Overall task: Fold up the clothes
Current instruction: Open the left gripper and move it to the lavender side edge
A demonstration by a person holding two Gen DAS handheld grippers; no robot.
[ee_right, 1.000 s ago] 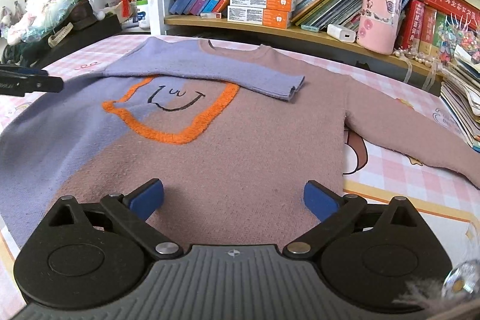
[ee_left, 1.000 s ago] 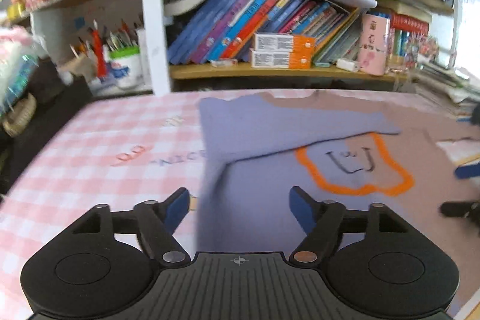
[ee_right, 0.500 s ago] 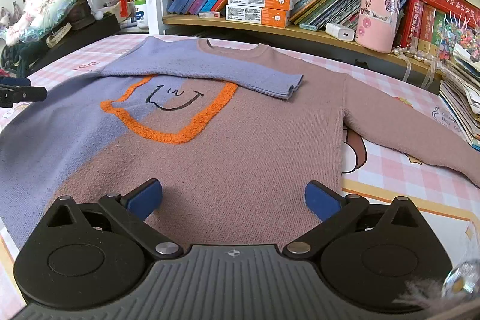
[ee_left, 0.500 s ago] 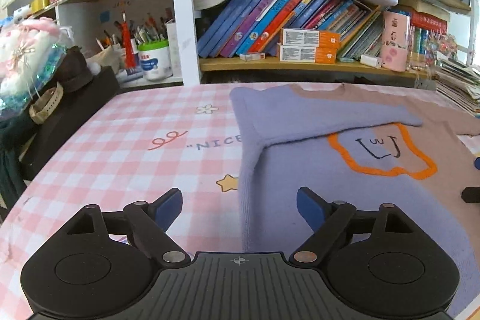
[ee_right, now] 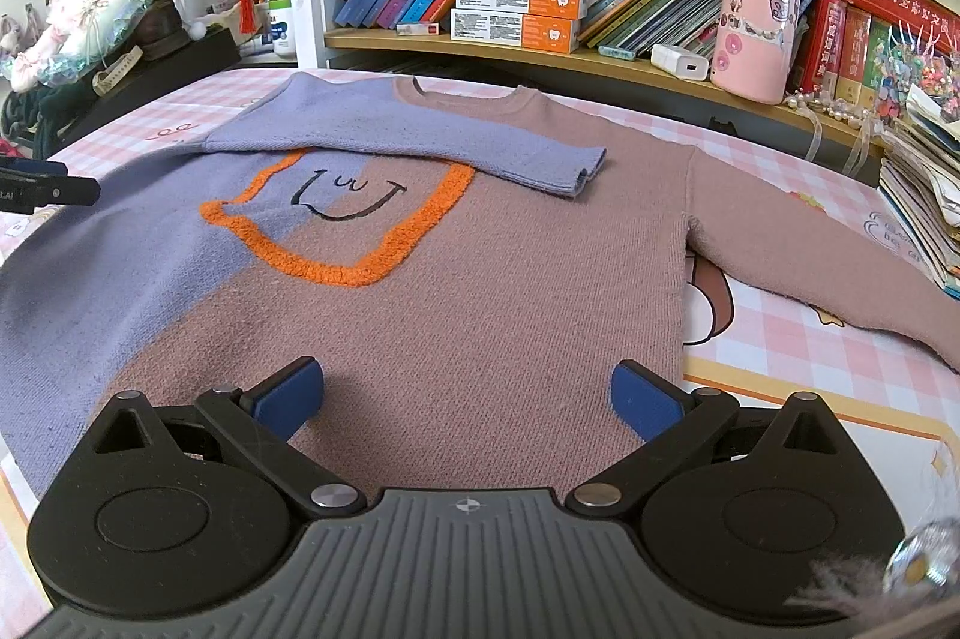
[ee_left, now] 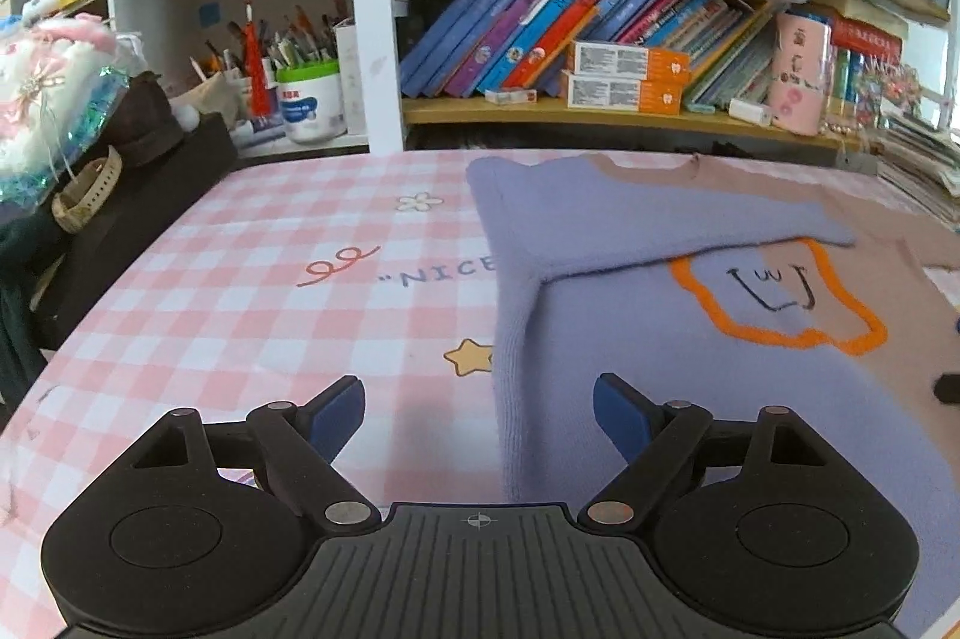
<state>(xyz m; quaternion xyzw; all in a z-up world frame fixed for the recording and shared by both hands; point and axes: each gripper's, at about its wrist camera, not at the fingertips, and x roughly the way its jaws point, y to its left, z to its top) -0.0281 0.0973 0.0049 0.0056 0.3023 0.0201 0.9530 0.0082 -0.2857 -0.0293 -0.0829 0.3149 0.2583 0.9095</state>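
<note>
A purple and mauve sweater [ee_right: 456,273] with an orange-outlined smiley lies flat on the pink checked tablecloth [ee_left: 252,291]. Its purple sleeve [ee_right: 420,141] is folded across the chest; its mauve sleeve [ee_right: 828,255] stretches out to the right. My left gripper [ee_left: 478,414] is open and empty, low over the sweater's purple side edge [ee_left: 510,387]. My right gripper [ee_right: 467,396] is open and empty, over the mauve lower part of the sweater. The left gripper's tip also shows at the left edge of the right wrist view [ee_right: 42,189].
A bookshelf [ee_right: 540,51] with books, boxes and a pink tin [ee_right: 756,21] runs along the back. A dark bag with soft toys [ee_left: 90,147] stands at the left. A stack of books [ee_right: 924,195] lies at the right table edge.
My left gripper has drawn back and to the left, so more tablecloth shows and the sweater's edge sits between its fingers. My right gripper has barely moved. The sweater lies as before.
</note>
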